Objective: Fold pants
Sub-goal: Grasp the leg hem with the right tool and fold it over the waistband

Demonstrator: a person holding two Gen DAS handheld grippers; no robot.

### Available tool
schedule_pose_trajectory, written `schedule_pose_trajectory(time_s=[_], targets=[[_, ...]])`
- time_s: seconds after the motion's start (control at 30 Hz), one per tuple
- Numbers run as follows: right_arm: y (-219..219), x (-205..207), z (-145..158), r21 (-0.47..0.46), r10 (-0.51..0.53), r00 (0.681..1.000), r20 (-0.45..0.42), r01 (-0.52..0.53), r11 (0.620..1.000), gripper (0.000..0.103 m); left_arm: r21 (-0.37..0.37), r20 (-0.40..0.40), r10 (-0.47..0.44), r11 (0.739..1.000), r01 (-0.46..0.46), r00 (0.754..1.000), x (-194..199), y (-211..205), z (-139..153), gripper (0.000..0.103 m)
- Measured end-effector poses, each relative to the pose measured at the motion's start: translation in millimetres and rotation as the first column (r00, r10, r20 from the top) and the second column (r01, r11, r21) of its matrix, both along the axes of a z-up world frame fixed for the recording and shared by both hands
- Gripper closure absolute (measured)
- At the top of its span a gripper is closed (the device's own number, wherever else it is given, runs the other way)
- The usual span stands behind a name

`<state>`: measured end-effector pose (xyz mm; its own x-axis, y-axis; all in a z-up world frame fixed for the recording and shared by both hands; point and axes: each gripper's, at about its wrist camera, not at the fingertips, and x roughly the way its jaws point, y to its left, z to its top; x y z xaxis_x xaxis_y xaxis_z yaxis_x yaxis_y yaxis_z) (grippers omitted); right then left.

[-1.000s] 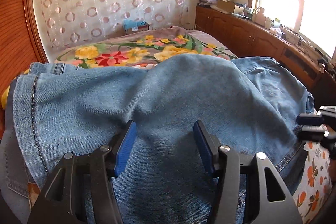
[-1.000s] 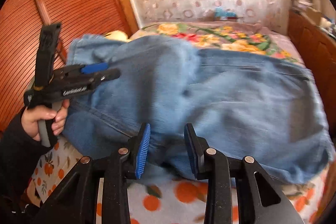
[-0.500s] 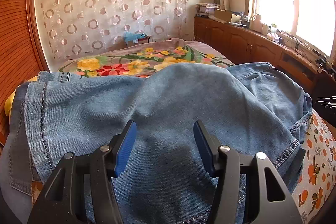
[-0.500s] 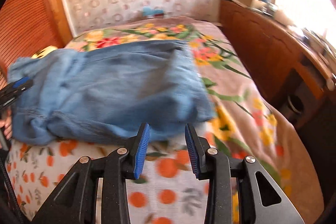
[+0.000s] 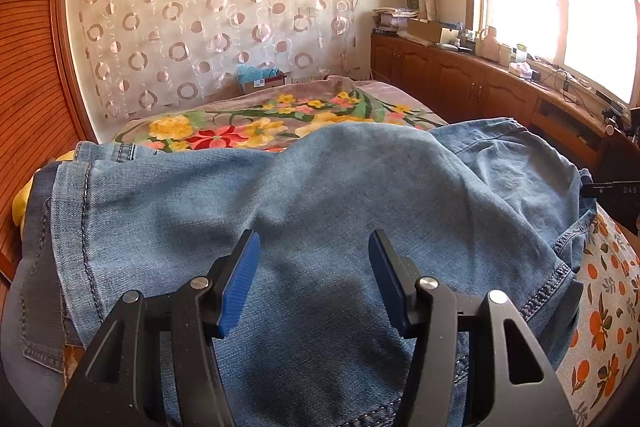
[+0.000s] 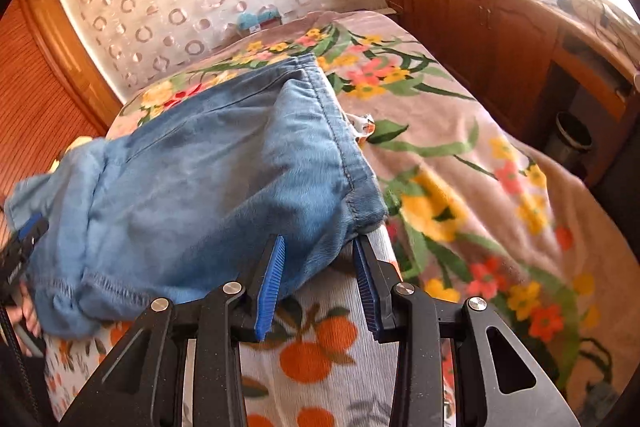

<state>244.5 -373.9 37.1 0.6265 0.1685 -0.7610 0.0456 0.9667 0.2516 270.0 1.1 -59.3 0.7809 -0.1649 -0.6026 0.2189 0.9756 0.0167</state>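
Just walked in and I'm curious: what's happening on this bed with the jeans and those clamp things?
A person is folding a pair of jeans on the bed, with a two-finger gripper in each hand. The left gripper hovers open over the bunched denim. The right gripper sits at the hemmed end of the jeans, its jaws apart with a corner of fabric between them, not visibly pinched.

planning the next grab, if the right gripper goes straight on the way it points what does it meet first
Most likely the folded jeans: the right gripper has open jaws aimed at their near right corner, with the orange-print sheet just beneath. Depth is hard to judge.
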Motion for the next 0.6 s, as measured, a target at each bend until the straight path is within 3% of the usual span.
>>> schedule_pose_trajectory(time_s=[0.07,0.1,0.13,0.37,0.6], targets=[[1,5,0,-0.006,0.000,1.000,-0.002,0.000,1.000,0.067,-0.002,0.004,0.004,1.000,-0.004,1.000,-1,0,1,0.045],[4,8,0,-0.005,0.022,1.000,-0.006,-0.022,1.000,0.089,-0.005,0.011,0.009,1.000,-0.009,1.000,-3,1,2,0.045],[7,11,1,-0.006,0.035,0.999,-0.004,-0.035,0.999,0.093,-0.014,0.013,0.008,1.000,-0.008,1.000,-4,2,3,0.045],[38,3,33,-0.065,0.123,0.986,0.116,-0.116,0.991,0.099,-0.044,-0.034,0.014,0.999,-0.015,0.999,-13,9,13,0.045],[110,3,71,-0.092,0.304,0.924,0.231,-0.291,0.952,0.099,-0.046,-0.029,0.060,0.997,-0.061,0.998,-38,34,34,0.045]])
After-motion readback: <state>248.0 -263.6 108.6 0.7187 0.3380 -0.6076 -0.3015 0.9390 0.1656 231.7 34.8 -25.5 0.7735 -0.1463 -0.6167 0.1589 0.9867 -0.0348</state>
